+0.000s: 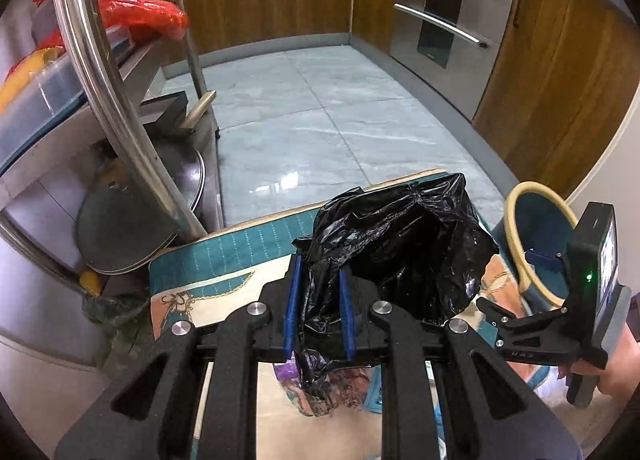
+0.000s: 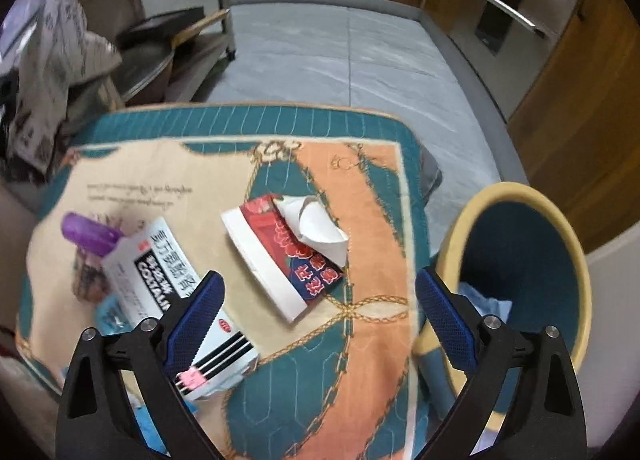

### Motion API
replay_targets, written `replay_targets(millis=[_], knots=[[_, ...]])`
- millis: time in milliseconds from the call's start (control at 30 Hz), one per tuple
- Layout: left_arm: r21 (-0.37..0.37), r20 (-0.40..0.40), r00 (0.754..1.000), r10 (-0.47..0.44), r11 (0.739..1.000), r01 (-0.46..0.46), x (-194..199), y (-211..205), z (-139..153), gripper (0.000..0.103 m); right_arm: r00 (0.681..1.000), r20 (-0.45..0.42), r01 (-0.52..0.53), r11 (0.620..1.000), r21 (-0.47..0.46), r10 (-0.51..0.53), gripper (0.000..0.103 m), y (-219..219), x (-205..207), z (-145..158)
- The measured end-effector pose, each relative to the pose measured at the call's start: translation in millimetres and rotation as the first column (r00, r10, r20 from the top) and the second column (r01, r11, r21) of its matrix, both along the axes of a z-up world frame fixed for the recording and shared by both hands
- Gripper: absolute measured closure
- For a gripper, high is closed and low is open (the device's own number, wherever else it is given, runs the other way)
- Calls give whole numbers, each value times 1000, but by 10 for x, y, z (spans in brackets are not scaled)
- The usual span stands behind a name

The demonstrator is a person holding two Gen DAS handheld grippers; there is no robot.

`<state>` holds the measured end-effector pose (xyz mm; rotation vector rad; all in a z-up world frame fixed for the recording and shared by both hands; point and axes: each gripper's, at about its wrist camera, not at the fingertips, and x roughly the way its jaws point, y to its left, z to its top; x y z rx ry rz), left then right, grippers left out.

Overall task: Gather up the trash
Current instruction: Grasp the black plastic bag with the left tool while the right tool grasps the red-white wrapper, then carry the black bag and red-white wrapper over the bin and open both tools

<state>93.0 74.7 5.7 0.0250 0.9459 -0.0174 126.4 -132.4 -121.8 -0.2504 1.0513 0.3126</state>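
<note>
Here we see the left tongs (image 1: 320, 300) clenched on a crumpled black trash bag (image 1: 400, 244), held above a bench draped in a teal and peach quilted cloth (image 2: 360, 188). The right tongs (image 2: 320, 300) hang released over the cloth, where a torn red and white carton (image 2: 280, 256), a white toothpaste box (image 2: 160, 272) and a purple cap (image 2: 88, 232) lie. A teal bin (image 2: 520, 260) stands just beside the bench.

Carton (image 2: 280, 256) on mat (image 2: 360, 340), bin (image 2: 520, 196) right.
</note>
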Motion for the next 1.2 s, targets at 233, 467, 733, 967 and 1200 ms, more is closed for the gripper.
replay_targets(millis=[233,467,733,967,1200], knots=[[-42,-19,1000,-6,999,5,6,-44,-88,86,996,-31,-87,996,-32,86,35,169,21,-232],[-40,-21,999,-29,999,28,1,-118,-105,86,993,-42,-116,987,-109,112,88,250,15,-345],[-37,-6,1000,-30,999,30,-6,-130,-72,86,1000,-16,-27,999,23,27,99,28,32,14],[-39,27,998,-58,997,59,-11,-296,30,86,996,39,75,988,138,-81,99,-349,-15,513],[-36,55,991,-119,992,121,27,-665,89,86,965,179,151,965,216,-191,99,-927,-204,1155]])
